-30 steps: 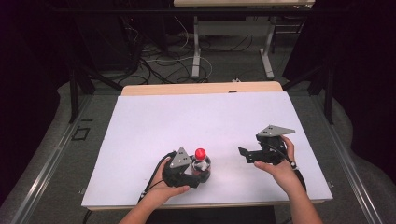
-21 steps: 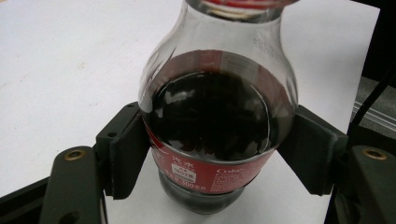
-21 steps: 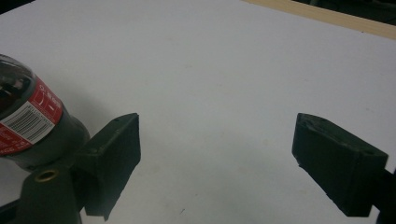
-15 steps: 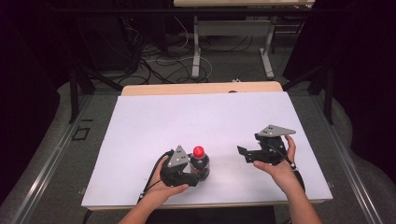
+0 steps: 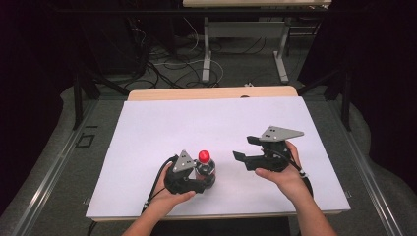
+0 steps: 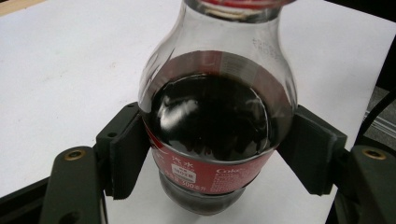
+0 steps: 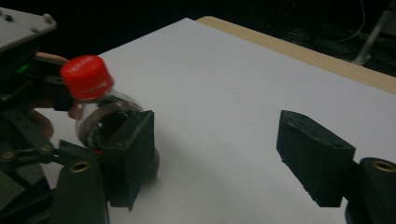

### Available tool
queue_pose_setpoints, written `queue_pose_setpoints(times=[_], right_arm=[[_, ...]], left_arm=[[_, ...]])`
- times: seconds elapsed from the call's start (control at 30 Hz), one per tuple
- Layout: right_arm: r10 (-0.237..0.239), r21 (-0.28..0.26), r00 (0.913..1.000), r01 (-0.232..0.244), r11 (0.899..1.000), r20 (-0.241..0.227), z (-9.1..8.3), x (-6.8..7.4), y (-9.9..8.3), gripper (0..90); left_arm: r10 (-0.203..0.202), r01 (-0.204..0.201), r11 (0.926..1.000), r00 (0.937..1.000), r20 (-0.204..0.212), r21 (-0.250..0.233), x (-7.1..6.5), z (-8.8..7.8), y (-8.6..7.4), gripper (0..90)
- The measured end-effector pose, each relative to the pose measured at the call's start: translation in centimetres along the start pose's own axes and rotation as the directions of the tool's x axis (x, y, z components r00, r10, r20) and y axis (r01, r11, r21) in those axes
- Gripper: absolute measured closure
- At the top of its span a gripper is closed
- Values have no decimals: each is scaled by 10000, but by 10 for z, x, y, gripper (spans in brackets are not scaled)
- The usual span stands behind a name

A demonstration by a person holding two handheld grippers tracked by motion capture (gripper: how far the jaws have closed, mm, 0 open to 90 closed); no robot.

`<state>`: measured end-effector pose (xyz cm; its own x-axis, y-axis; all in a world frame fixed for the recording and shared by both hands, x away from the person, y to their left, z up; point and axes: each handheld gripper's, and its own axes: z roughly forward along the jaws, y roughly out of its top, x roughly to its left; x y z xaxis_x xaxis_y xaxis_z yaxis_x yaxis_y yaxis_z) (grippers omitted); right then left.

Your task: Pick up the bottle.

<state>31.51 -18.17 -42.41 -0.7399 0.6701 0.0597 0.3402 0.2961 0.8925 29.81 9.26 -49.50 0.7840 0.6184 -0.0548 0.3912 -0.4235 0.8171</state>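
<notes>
A small cola bottle (image 5: 206,167) with a red cap (image 5: 204,157) stands upright on the white table sheet (image 5: 196,118), near its front edge. My left gripper (image 5: 206,176) is shut on the bottle's red label, one pad (image 6: 126,156) pressing each side of the bottle (image 6: 215,121). My right gripper (image 5: 245,148) hovers above the sheet to the right of the bottle, pointing left at it. Its jaws have just been closing, and they stand open with nothing between them. In the right gripper view the right gripper (image 7: 219,156) frames bare sheet, and the bottle (image 7: 100,116) sits behind its left jaw.
The white sheet covers a wooden table whose far edge (image 5: 211,93) shows as a tan strip. Beyond it are a dark floor, cables and the legs of another table (image 5: 206,54). Bare sheet lies behind and to either side of both hands.
My right gripper has risen and drifted a little left toward the bottle, and its jaws have narrowed. The left gripper and the bottle have stayed put.
</notes>
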Motion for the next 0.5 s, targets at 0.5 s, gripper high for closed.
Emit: queue_pose_setpoints(times=[0.5], right_arm=[[-857,209,9958,864,9960,-321,38,33,34,354]], left_arm=[[37,-36,9999,10000,-80,155,5,18,13,296]])
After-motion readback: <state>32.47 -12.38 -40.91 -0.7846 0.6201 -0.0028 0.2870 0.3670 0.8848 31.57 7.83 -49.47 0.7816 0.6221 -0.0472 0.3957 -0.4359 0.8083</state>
